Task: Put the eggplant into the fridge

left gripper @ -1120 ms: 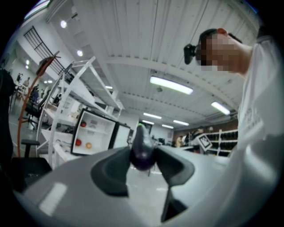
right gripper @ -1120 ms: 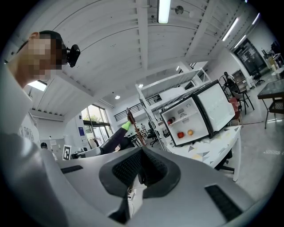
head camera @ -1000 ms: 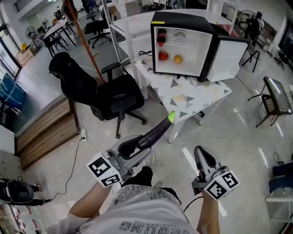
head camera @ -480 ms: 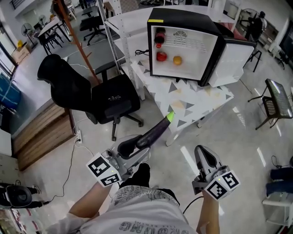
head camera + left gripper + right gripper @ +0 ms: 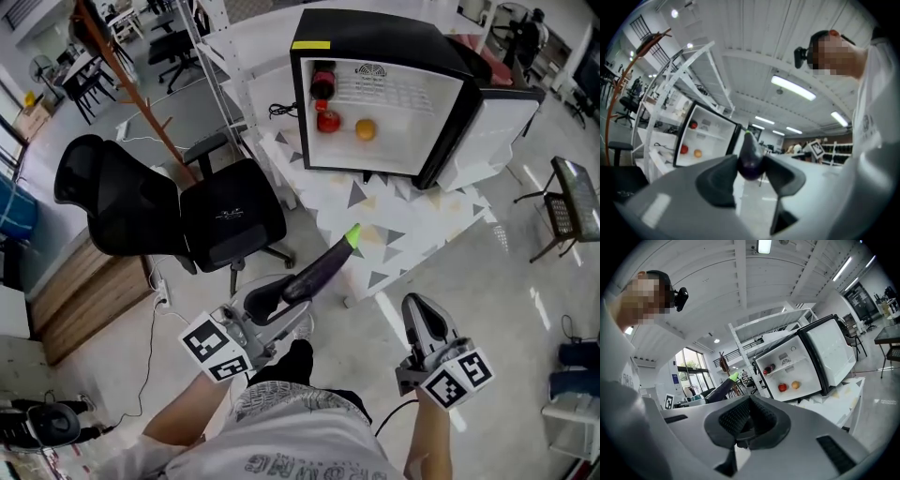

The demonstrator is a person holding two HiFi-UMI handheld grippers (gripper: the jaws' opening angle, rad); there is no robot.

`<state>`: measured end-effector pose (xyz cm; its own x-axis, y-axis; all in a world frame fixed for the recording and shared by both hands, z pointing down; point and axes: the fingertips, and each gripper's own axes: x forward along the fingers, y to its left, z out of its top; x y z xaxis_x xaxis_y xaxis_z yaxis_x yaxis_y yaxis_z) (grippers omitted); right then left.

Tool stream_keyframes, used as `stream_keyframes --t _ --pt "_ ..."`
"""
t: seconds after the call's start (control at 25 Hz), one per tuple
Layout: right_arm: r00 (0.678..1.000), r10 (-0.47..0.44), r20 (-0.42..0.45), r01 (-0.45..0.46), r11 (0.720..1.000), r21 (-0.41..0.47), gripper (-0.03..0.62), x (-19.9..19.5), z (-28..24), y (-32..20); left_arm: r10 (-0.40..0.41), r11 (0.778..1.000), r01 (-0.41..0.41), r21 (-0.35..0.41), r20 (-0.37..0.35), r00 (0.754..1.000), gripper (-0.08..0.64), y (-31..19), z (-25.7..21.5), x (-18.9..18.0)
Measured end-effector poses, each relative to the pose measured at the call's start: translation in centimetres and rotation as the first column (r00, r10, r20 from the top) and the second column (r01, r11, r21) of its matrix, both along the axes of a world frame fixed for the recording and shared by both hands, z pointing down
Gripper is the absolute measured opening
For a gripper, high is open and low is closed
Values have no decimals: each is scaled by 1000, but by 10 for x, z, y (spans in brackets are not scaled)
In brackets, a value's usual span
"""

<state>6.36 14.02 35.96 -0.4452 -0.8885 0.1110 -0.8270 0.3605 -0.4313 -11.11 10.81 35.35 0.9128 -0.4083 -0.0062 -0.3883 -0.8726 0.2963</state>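
The eggplant (image 5: 314, 270) is clamped by its thick end in the left tongs (image 5: 274, 302) and held in the air. Its green tip points toward the near edge of the patterned counter (image 5: 412, 220), well short of the open fridge (image 5: 375, 42) at the counter's far end; the pads hide the clamped end. The right tongs (image 5: 419, 309) are closed on nothing, and a bottle (image 5: 322, 81), a red fruit (image 5: 327, 120) and an orange fruit (image 5: 366, 130) in the fridge are too small to name more closely.
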Motion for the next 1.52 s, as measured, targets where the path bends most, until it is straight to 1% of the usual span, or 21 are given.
stream_keyframes --t 0.16,0.36,0.52,0.76,1.16,1.52 --pt "1000 18 8 -18 1000 -14 3 -2 0 -41 28 1000 -28 -10 6 1000 187 -43 -1 2" --pt "1000 28 12 -28 999 -28 3 -6 2 -88 44 999 -44 -14 11 999 187 -95 -1 -1" --pt "999 41 24 -40 999 -25 3 -10 0 -124 57 998 -57 -14 24 998 187 -128 3 -3" --pt "999 46 15 -45 999 -25 3 -17 -4 -167 66 998 -65 -19 16 998 187 -170 5 -7" --pt "998 67 2 -67 998 -20 3 -25 -7 -214 88 996 -88 -13 13 996 187 -221 7 -14" --pt "998 62 1 -62 998 -6 3 -28 -11 -231 88 996 -88 -5 5 996 187 -238 4 -12"
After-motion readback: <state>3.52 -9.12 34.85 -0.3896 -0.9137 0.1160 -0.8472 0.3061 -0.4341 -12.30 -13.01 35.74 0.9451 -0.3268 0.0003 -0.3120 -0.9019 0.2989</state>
